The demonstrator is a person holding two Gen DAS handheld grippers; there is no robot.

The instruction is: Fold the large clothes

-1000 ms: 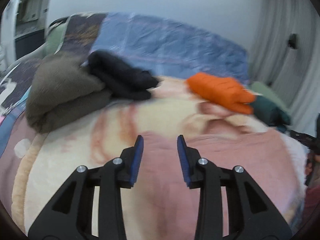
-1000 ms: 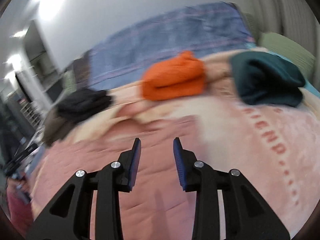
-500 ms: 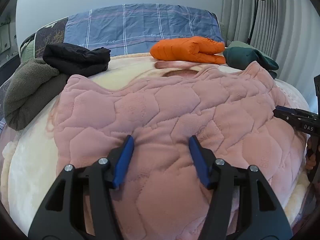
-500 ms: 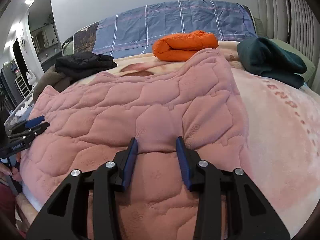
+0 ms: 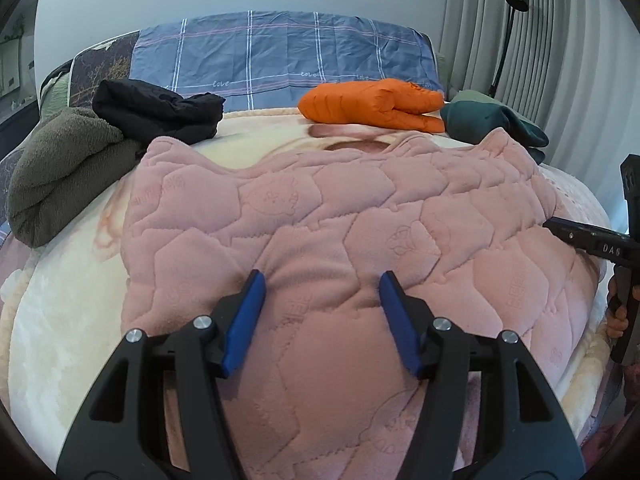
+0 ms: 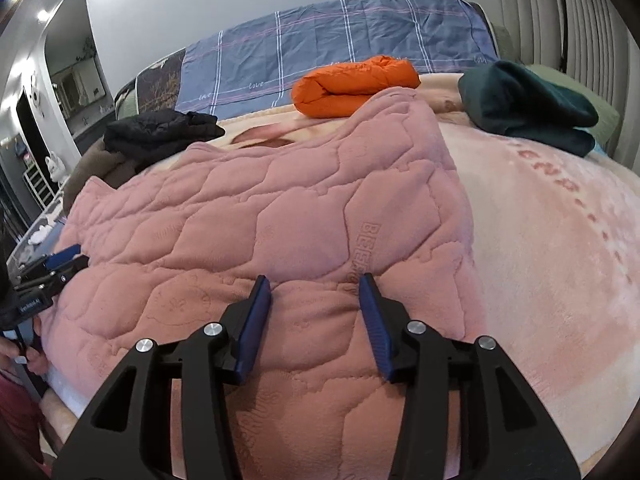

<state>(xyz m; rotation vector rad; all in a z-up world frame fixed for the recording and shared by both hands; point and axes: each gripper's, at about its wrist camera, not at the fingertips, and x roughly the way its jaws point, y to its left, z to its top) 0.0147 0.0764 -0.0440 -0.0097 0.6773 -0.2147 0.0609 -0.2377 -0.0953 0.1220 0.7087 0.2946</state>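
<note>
Left wrist view showed my left gripper at the bottom middle of the frame, its jaws wide apart and holding nothing. The pink quilted garment lay flat on the bed right under and ahead of it, filling the middle of the frame, its long way running left to right. In the right wrist view my right gripper sat at the bottom middle, its jaws just opened wider and empty, over the near edge of the same cloth. Both grippers were about equally near that edge, one toward each end.
</note>
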